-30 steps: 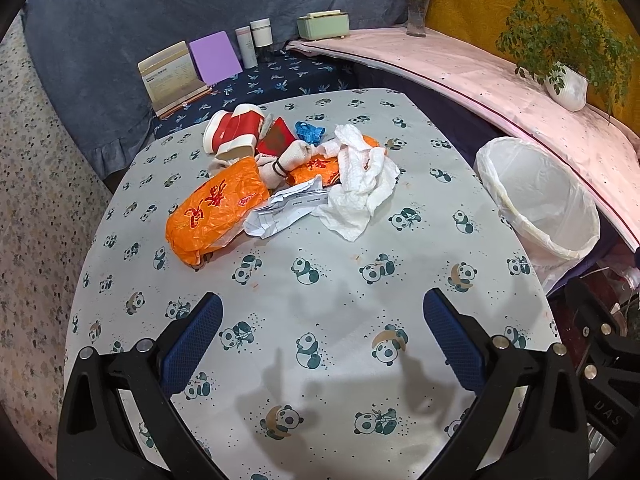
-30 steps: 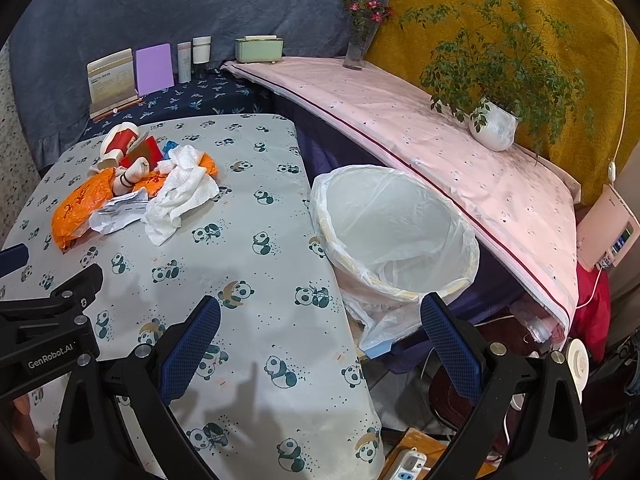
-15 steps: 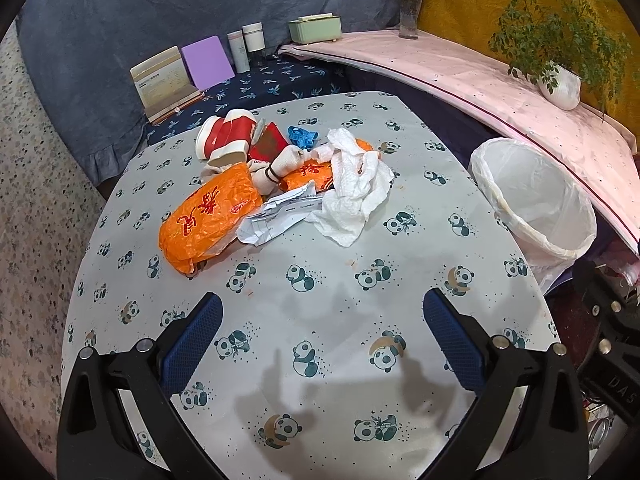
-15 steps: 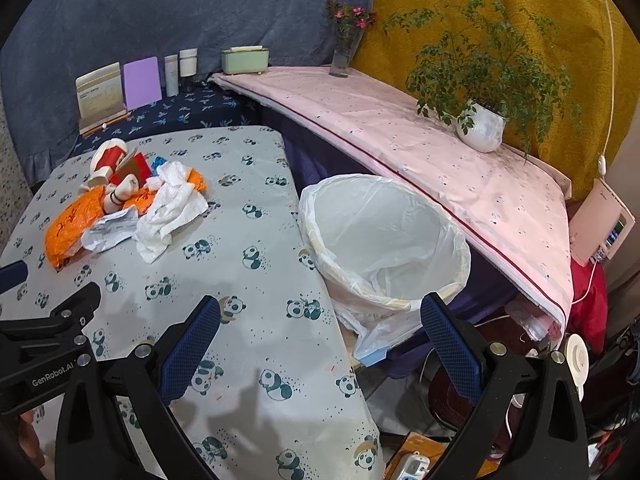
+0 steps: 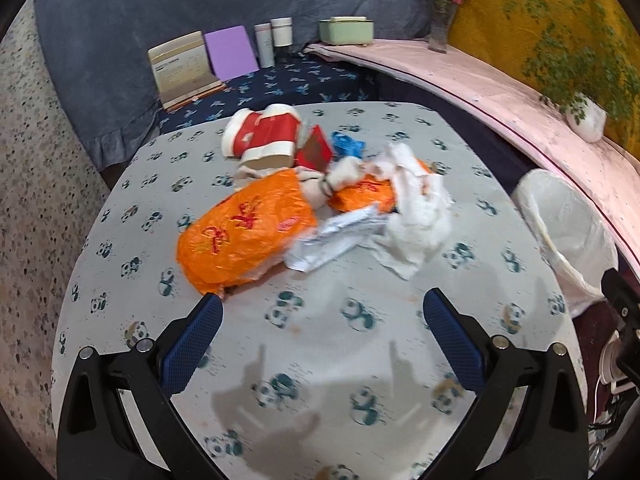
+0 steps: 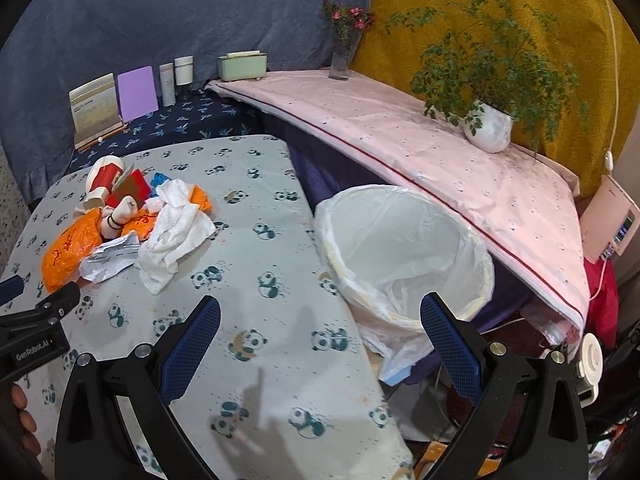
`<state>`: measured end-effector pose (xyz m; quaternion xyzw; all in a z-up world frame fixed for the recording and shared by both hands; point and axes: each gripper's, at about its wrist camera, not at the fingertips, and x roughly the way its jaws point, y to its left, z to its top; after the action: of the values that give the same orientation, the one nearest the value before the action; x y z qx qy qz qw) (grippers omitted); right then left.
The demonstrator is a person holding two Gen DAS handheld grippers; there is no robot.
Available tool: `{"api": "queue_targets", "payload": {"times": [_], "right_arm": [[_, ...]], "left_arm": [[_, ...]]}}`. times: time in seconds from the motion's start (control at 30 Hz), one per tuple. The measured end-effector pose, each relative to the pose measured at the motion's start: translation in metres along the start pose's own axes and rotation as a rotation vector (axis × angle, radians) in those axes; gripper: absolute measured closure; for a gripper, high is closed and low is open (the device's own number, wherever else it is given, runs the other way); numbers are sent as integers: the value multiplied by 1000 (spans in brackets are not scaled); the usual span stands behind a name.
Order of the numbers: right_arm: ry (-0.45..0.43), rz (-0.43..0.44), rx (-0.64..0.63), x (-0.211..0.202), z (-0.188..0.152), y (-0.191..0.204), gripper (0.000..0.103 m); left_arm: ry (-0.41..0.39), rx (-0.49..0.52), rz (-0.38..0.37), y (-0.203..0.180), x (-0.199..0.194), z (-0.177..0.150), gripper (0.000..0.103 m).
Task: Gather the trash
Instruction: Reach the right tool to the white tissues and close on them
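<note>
A: Left wrist: the left claw [image 5: 322, 312] gapes, empty, just short of the orange bag [image 5: 246, 232] on the desk [image 5: 132, 216].
B: Right wrist: the right claw [image 6: 320, 320] gapes too; the bin [image 6: 404, 256] stands right of that bag. Loose paper [image 6: 172, 228] could slip off.

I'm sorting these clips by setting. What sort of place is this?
Probably a staged home room: a table under a panda-print cloth, fabric backdrops, a potted plant on a covered ledge, and a lined bin beside the table.

Black frames, silver screws, blue textured fingers [image 5: 192, 344] ("GenRobot.AI" lettering in white).
</note>
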<state>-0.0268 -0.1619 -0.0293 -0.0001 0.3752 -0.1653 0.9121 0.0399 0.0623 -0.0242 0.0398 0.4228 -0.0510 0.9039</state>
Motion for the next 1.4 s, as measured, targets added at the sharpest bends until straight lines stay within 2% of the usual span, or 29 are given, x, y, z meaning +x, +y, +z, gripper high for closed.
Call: {"api": "queue_targets", "payload": {"times": [0.2,0.37,0.57,0.73,0.87,1.0,1.07,1.13,1.17,1.23,1.3,1.33,1.4], "right_arm": [[23,53,-27,24,11,34,8],[36,100,-56,44,22,68,12],[58,143,-85,69,33,104,18],[71,157,-111,87,40,127,23],[90,160,-122,102,42,137,30],[125,176,-117,113,40,141,44],[136,188,-115,115,38,141,52],[139,198,-113,115,37,141,65],[139,208,-110,114,36,141,69],[139,230,-102,111,35,139,87],[133,242,-96,107,35,137,96],[126,245,-92,104,36,135,99],[108,248,-88,97,37,131,102]], "left_arm": [[15,-39,66,45,26,12,7],[43,-78,75,72,46,18,7],[56,-91,56,88,67,29,7],[93,-118,-1,95,85,32,8],[121,-116,-40,95,96,31,26],[135,-116,-72,95,100,29,43],[131,-109,-86,94,98,28,60],[132,-102,-100,93,97,27,77],[132,-99,-105,91,96,27,82],[127,-96,-115,89,93,27,90],[119,-96,-119,88,88,27,92],[114,-99,-125,88,84,26,97],[107,-103,-129,87,79,26,102]]}}
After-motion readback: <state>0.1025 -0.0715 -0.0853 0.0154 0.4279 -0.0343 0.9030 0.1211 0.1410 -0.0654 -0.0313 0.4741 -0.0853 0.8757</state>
